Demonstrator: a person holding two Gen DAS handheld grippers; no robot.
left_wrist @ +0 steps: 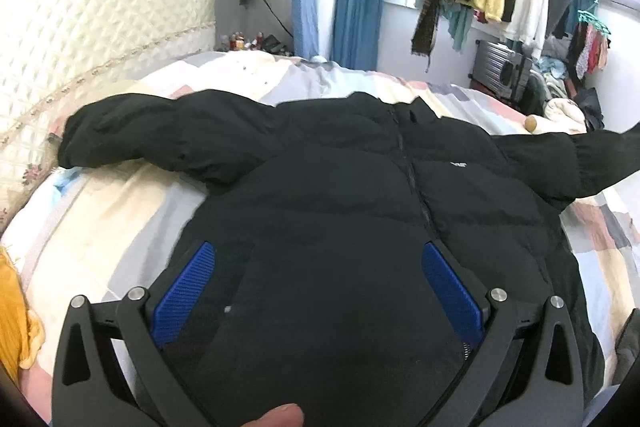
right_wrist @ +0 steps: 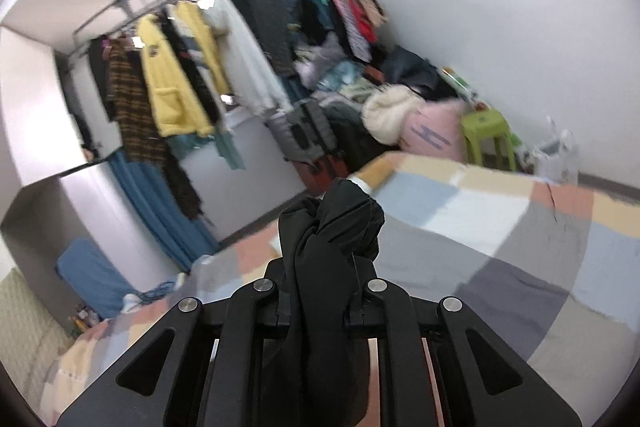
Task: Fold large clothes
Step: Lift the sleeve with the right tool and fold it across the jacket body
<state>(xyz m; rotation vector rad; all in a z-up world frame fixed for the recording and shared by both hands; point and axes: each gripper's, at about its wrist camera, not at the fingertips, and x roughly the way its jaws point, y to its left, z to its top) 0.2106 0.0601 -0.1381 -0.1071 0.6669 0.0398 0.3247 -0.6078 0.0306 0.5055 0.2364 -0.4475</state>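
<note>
One black jacket [left_wrist: 360, 187] on bed [left_wrist: 120, 219], left gripper [left_wrist: 318, 287] spread, right gripper [right_wrist: 326, 263] pinching its sleeve [right_wrist: 332, 223].

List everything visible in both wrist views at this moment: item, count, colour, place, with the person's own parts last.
puffer jacket: one, black, spread front-up on the bed, one sleeve end lifted
quilt: one, pastel patchwork, covering the bed
headboard: one, cream quilted, behind the bed
hanging clothes: many, yellow, white, dark, on a rail by the wall
clothes pile: one, mixed colours, beyond the bed
stool: one, green, by the wall
curtain: one, blue, past the bed
left gripper: one, black with blue pads, open above the jacket's hem
right gripper: one, black, shut on the jacket's sleeve end
thumb: one, at the left view's bottom edge
</note>
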